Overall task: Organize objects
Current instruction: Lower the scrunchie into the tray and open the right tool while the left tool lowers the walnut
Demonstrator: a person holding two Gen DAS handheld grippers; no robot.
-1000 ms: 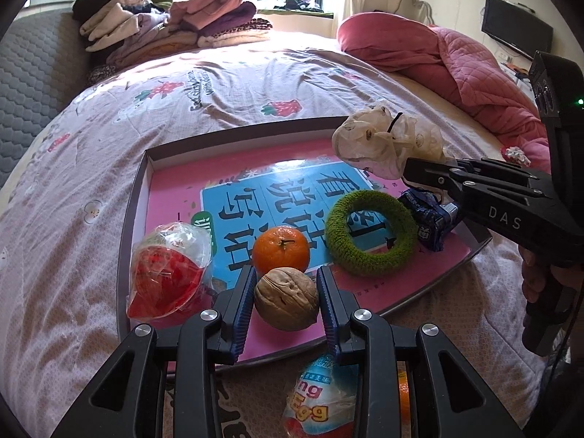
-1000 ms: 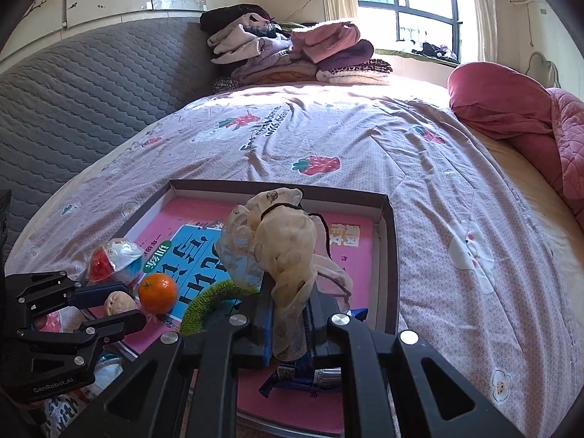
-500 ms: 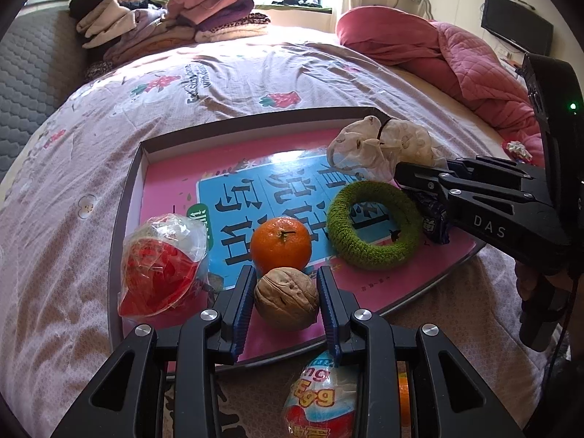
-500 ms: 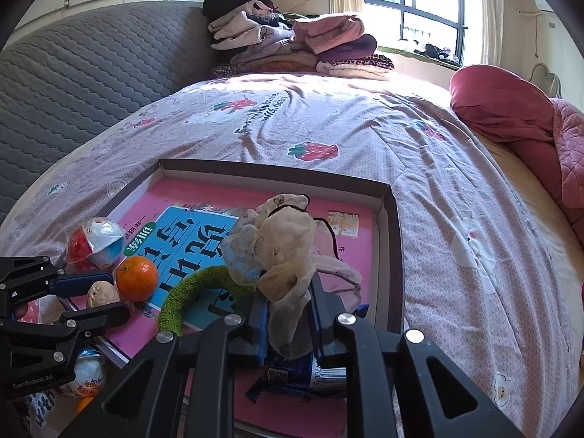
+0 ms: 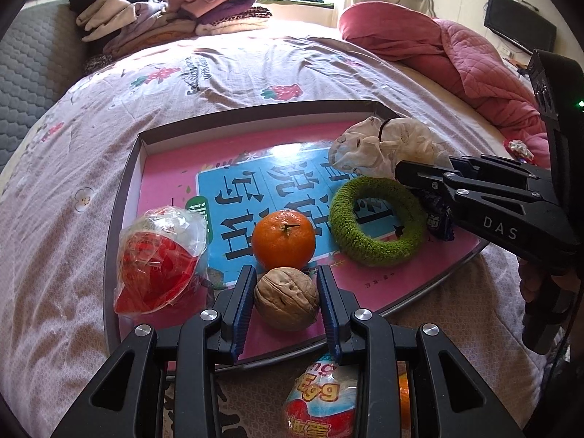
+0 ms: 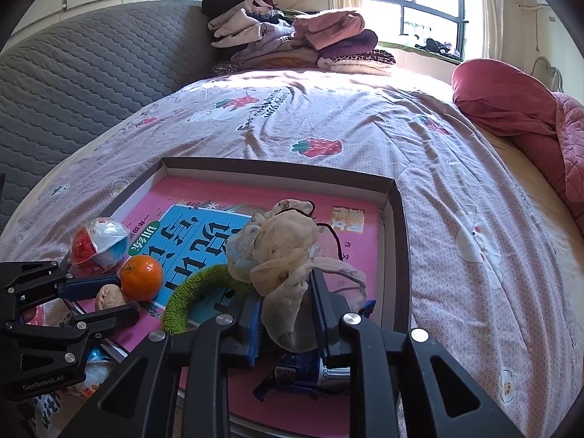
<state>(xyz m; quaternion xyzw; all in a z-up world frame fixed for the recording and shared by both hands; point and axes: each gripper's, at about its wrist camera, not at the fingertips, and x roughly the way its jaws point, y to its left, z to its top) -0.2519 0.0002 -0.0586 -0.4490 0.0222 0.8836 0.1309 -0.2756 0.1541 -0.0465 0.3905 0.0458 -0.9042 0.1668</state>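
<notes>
A shallow box lid (image 5: 124,197) (image 6: 396,219) with a pink and blue printed floor lies on the bed. In it are a wrapped red toy (image 5: 157,259), an orange (image 5: 284,239) (image 6: 141,277), a walnut (image 5: 285,298) (image 6: 107,296), a green knitted ring (image 5: 376,215) (image 6: 193,292), a blue wrapper (image 6: 303,372) and a cream fabric scrunchie (image 5: 383,146) (image 6: 281,255). My left gripper (image 5: 285,288) has its jaws parted, with small gaps to the walnut on each side. My right gripper (image 6: 286,303) stands with its jaws apart around the scrunchie's hanging fabric, over the lid's right part.
A wrapped egg-shaped sweet (image 5: 321,398) lies on the bed in front of the lid. Folded clothes (image 6: 292,43) are stacked at the headboard. A pink quilt (image 5: 438,47) is bunched on the right. A small wrapped sweet (image 5: 518,148) lies near it.
My right gripper has lowered the scrunchie into the lid and its jaws have parted. My left gripper's jaws have spread a little away from the walnut, which rests in the lid.
</notes>
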